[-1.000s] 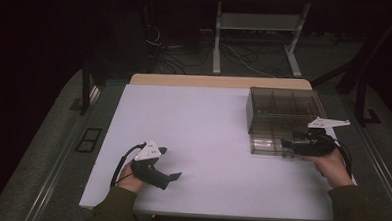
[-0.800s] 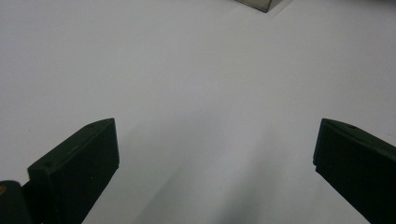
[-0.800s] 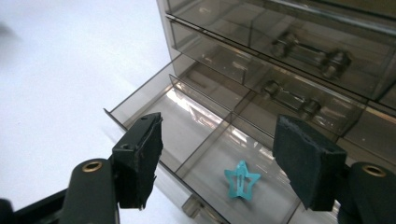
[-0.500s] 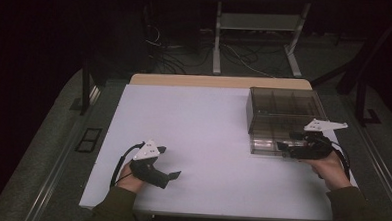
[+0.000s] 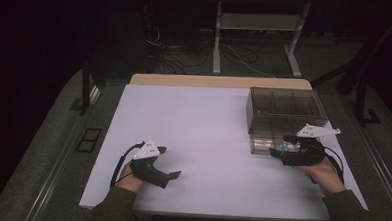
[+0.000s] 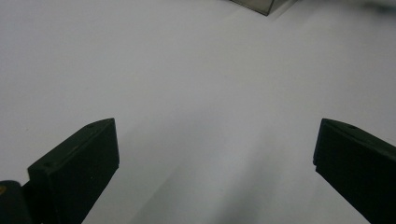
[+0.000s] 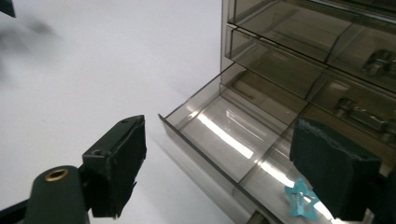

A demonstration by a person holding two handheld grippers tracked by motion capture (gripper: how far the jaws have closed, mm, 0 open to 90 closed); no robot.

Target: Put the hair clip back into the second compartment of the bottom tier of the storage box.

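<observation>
I sit at a white worktop (image 5: 208,121) with a two-jaw gripper in each hand.

My right gripper (image 5: 277,153) is at the near right of the worktop, pointing at the front of a smoky, see-through drawer cabinet (image 5: 284,112) that stands on the far right side. Its lowest drawer (image 7: 224,135) is pulled out toward me. The right jaws have just been opening and now stand wide apart, gripping nothing. In the right gripper view the drawer's front edge runs between the two black jaws, with neither jaw touching it. The drawer is split into compartments by clear dividers. A small light-blue star-shaped clip (image 7: 301,200) lies in the compartment close to the jaw on the right of that view, partly hidden behind it. The compartment beside it holds only glare. The closed drawers above contain small metal items, too blurred to name.

My left gripper (image 5: 173,175) rests low over the near left of the worktop, well apart from the cabinet. Its jaws are spread wide over bare white surface, holding nothing. A corner of the cabinet shows at the top edge of the left gripper view.
</observation>
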